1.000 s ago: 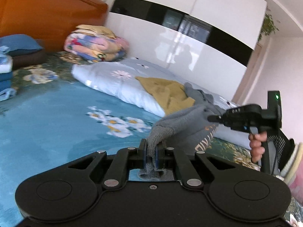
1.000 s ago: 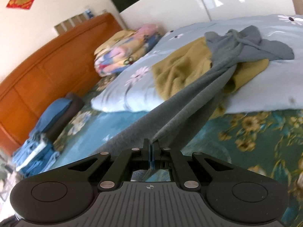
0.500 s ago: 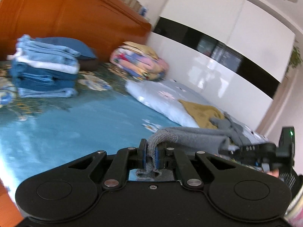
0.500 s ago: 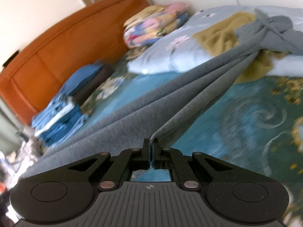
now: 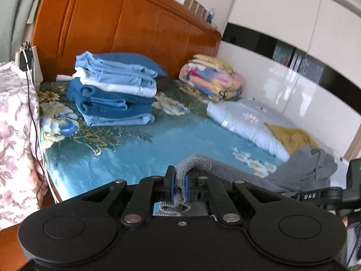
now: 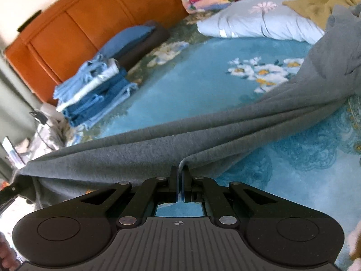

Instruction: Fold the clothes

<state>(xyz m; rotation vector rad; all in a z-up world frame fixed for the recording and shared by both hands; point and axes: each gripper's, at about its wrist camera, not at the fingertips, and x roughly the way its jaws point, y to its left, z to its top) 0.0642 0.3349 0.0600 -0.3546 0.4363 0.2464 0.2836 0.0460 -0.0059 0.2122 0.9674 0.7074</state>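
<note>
Left gripper clamped on ribbed cuff of grey garment; right gripper pinched shut on its soft knit edge. Since a second ago: drawn clear of pale quilt, now stretched taut across blue plush bedspread. Probably being spread for folding; far end blurred. Beyond, folded blue stack, squared and layered.

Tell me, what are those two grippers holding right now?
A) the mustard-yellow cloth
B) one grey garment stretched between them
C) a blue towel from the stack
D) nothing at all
B: the left gripper and the right gripper are each clamped on the grey garment, which spans between them above the bed.
</note>
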